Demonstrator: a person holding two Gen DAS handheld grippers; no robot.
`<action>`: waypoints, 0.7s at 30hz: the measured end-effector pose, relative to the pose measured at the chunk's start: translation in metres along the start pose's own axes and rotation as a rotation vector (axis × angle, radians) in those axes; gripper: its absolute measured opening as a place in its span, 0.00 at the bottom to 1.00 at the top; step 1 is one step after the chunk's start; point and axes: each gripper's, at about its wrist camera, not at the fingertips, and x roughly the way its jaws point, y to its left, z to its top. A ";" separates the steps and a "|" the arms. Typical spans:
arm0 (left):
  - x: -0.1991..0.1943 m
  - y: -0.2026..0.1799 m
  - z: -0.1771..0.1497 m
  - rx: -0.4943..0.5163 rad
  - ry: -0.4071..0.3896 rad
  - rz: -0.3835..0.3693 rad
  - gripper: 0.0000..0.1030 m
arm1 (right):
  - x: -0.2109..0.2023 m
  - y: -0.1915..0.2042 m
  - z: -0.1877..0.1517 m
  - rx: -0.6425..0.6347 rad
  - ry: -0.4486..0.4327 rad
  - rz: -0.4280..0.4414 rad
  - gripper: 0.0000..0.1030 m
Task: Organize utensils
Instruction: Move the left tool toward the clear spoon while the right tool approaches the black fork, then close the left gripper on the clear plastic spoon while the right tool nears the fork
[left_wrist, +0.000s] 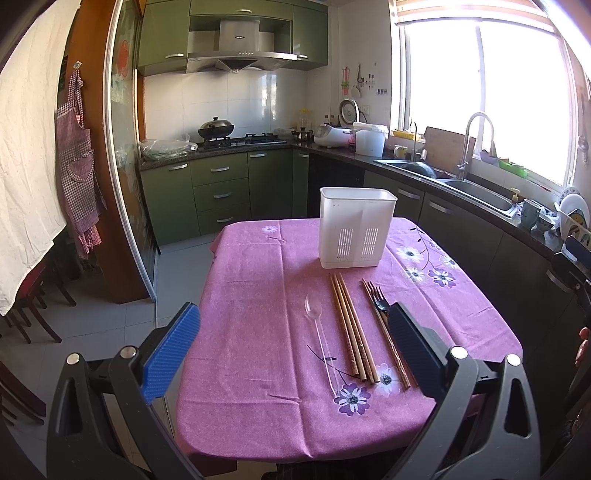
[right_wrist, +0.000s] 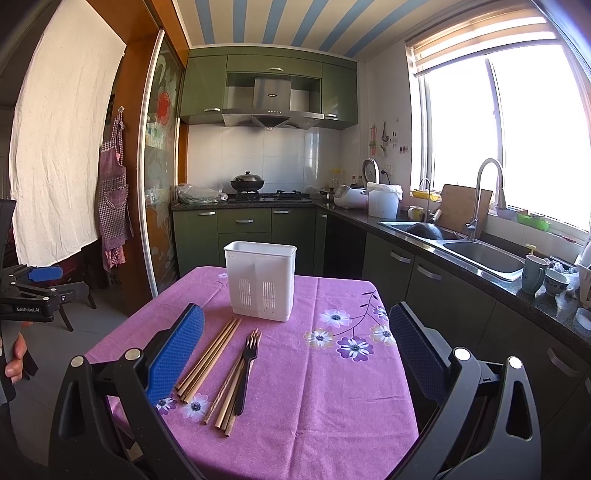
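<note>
**A:** Fingers first, left wrist view. The left gripper (left_wrist: 293, 352) is spread wide with nothing between its pads, held above the near end of the table (left_wrist: 258, 424). How do the utensils lie from it, taking the white holder (left_wrist: 356, 227) as the mark?

**B:** All of them lie on the cloth on the near side of the holder, apart from it, long axes running from the holder back toward the camera. The clear spoon (left_wrist: 320, 341) is furthest to the holder's left, bowl end toward the holder. The light chopsticks (left_wrist: 351, 326) come next, then the black fork (left_wrist: 380, 302) on a darker pair, partly behind the right-hand finger. The spoon sits almost centred in the open gap, so I judge it the left gripper's natural pick.

**A:** And the right wrist view?

**B:** The right gripper (right_wrist: 295, 352) is just as wide open and holds nothing. The holder (right_wrist: 260, 280) stands ahead of it. Near of the holder, the chopsticks (right_wrist: 208, 363) and the fork (right_wrist: 245, 369) slant away toward the near left, handles nearest the camera. Both fall inside the gap, toward the blue left finger (right_wrist: 177, 354).

**A:** The spoon there?

**B:** I cannot find it; it may be hidden behind that finger. The fork looks nearer this gripper, and a grasp would need the fingers closing across its handle, not along it.
</note>
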 end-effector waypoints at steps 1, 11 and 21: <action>0.006 -0.002 0.001 0.001 0.014 -0.002 0.94 | 0.005 -0.001 0.001 -0.001 0.015 0.012 0.96; 0.102 -0.021 0.025 0.107 0.256 0.033 0.94 | 0.113 -0.034 0.015 0.155 0.356 0.246 0.96; 0.202 -0.028 0.004 0.075 0.603 -0.010 0.57 | 0.204 -0.021 0.008 0.043 0.588 0.202 0.96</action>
